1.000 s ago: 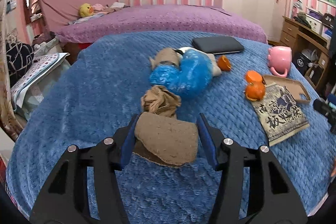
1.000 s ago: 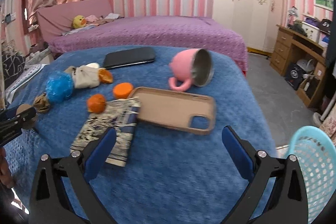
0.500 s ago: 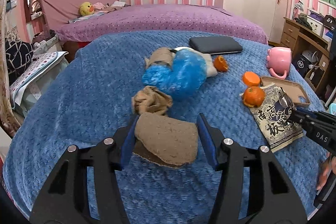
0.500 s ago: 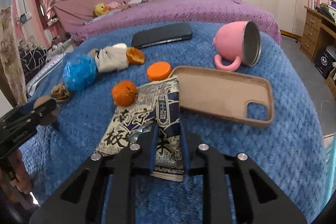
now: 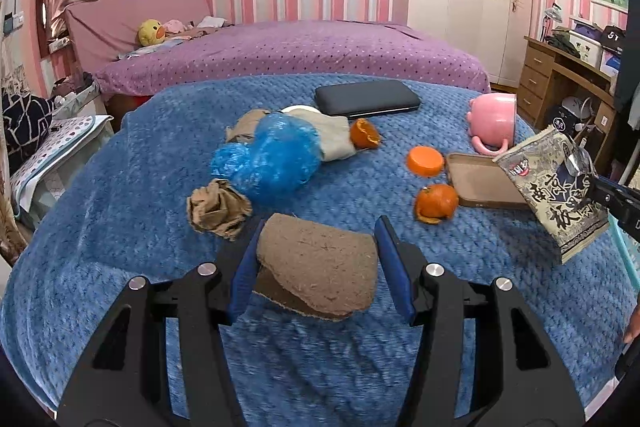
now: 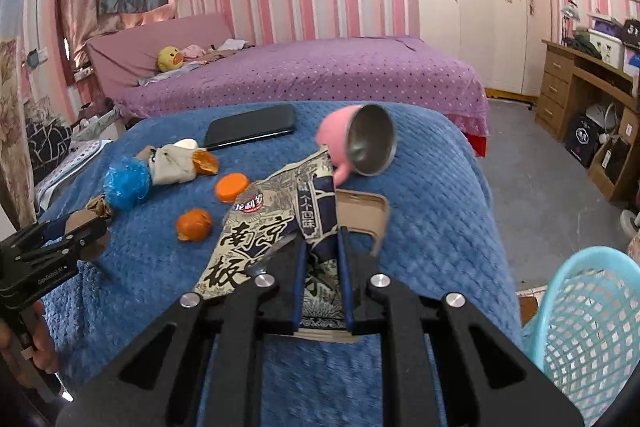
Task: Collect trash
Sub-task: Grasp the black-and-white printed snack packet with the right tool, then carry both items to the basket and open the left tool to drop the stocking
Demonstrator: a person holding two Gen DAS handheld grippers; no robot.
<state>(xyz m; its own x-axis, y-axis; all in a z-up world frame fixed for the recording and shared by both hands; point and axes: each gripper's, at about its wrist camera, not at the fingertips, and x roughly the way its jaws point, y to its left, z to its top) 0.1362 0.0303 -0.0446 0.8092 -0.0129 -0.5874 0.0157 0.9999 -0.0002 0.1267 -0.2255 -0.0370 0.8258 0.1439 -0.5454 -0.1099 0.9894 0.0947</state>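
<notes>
Gripping: right gripper (image 6: 322, 251) clamps snack wrapper (image 6: 276, 227) near its bottom edge; I judge it light, crinkly, slippery.
Left gripper (image 5: 316, 259): pinches stiff cardboard scrap (image 5: 318, 267).

on the blanket (image 5: 120, 219): bag (image 5: 268, 157) left of the cap (image 5: 425, 160) — phone (image 5: 366, 98) behind, mug (image 5: 493, 119) right, basket (image 6: 588, 327) off the right edge.

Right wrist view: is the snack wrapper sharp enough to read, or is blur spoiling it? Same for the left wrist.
Right wrist view: the snack wrapper reads sharply in the right gripper; the blue blanket smears near the lens. Left wrist view: the cardboard scrap between the left gripper fingers is crisp; fisheye bends the edges.
</notes>
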